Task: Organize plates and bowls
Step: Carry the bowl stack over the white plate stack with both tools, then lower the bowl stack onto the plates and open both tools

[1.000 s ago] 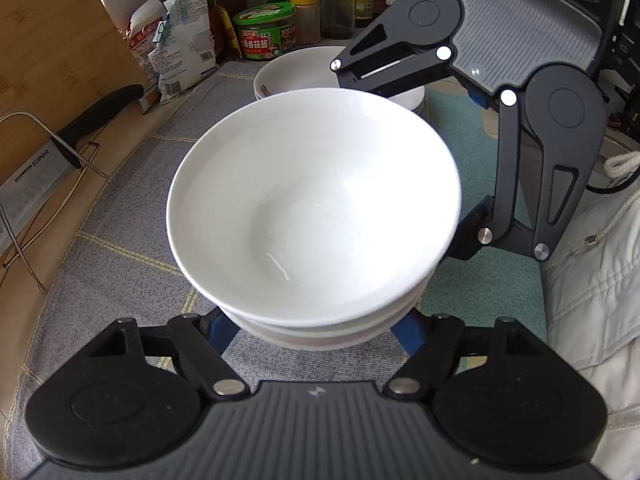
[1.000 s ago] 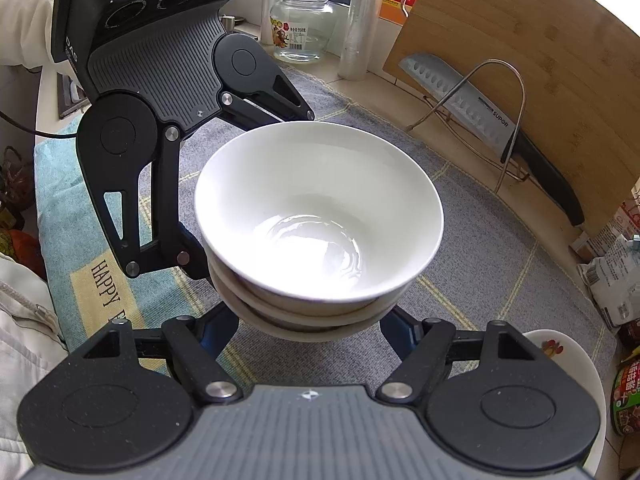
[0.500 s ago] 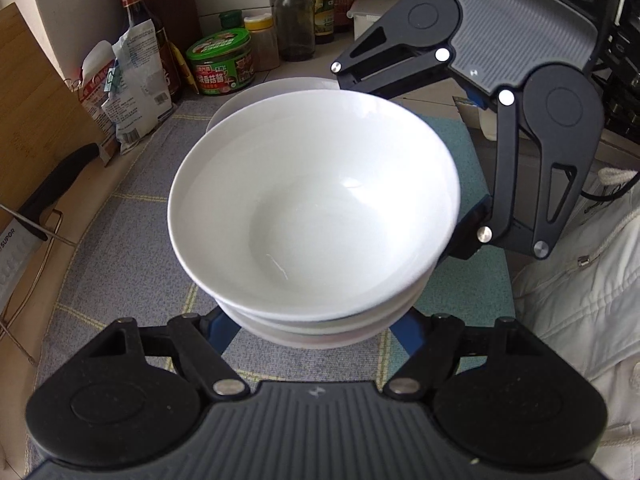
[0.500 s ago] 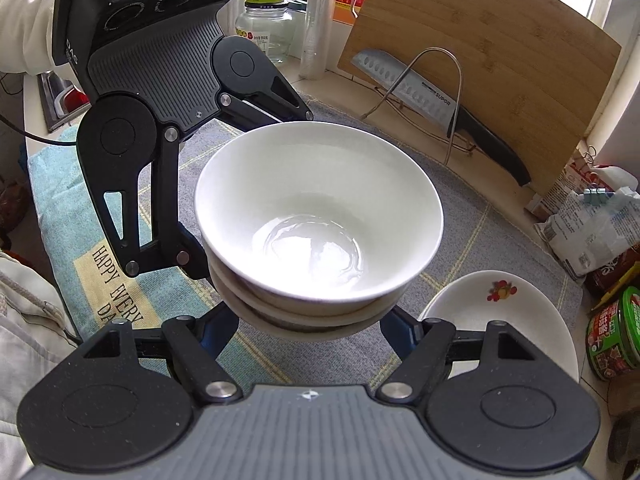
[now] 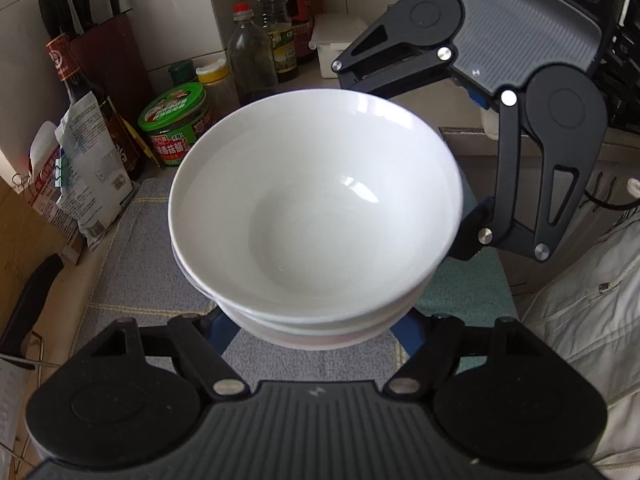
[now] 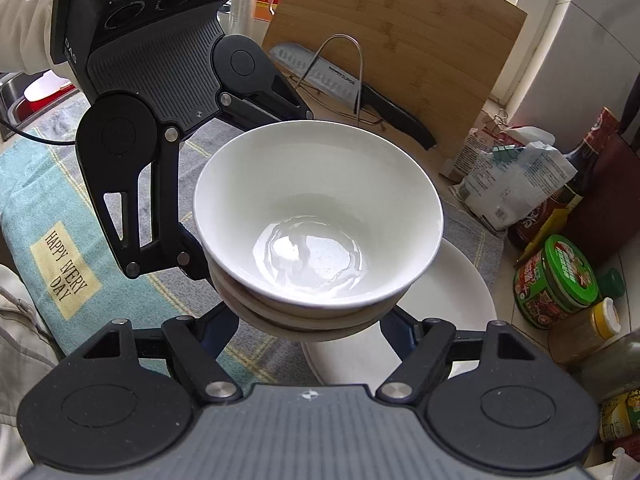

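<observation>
A stack of white bowls [image 5: 316,216] is being held in the air by two grippers at the same time. The left gripper [image 5: 312,332] is closing its two blue-tipped fingers on the lower bowls of the stack from the near side, one finger on each flank, and the pads are pressing on the bowl walls. The right gripper [image 6: 310,332] is gripping the same stack [image 6: 316,216] from the opposite side in the same way, so each tool is appearing in the other camera, just beside the stack. Both jaws are standing wide because the bowls are wide, and they are clamped on the stack.

The stack is hanging above a grey checked cloth [image 5: 132,256]. In the right wrist view, a white plate [image 6: 452,300] is lying on that cloth, partly under the stack. Behind the stack, a wooden cutting board [image 6: 400,40] is leaning on the wall, and a knife [image 6: 344,80] is resting in a wire rack in front of it. To the right of the stack, a green-lidded jar [image 6: 556,280] is standing among bottles and bags. A teal towel [image 6: 48,208] is lying left of the stack.
</observation>
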### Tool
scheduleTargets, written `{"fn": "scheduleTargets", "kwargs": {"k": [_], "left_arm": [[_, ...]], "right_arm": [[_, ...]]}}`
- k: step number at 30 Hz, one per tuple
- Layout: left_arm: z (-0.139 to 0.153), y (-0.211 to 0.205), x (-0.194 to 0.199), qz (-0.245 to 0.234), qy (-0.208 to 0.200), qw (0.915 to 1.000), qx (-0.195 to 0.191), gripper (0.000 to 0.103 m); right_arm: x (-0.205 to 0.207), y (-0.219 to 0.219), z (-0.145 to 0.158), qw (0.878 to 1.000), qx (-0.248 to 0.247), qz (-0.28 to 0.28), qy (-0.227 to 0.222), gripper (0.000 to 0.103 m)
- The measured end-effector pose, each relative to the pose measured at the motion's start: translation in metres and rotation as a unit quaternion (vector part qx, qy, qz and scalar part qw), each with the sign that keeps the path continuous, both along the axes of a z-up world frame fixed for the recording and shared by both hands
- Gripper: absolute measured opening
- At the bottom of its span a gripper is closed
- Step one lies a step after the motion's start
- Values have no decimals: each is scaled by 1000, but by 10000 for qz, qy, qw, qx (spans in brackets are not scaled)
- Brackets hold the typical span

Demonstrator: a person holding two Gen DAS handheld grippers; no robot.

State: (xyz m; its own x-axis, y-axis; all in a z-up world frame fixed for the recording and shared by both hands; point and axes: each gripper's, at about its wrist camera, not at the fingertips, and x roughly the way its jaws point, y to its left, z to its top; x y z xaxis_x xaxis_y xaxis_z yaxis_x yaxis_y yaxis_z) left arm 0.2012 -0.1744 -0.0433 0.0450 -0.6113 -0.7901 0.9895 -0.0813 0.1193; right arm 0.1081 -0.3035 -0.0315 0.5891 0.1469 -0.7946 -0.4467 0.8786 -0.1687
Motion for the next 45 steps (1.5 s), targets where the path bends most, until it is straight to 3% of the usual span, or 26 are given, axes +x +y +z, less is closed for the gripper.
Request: {"fn": "scheduleTargets", "kwargs": {"k": [18, 45], "left_arm": [[-29, -70, 25, -277, -169, 9995, 31, 78], [-40, -81, 39, -189, 25, 9998, 114, 79]], "right_arm": [[37, -45, -15, 9983, -281, -515, 28, 81], [59, -66, -27, 9976, 109, -611, 315, 82]]}}
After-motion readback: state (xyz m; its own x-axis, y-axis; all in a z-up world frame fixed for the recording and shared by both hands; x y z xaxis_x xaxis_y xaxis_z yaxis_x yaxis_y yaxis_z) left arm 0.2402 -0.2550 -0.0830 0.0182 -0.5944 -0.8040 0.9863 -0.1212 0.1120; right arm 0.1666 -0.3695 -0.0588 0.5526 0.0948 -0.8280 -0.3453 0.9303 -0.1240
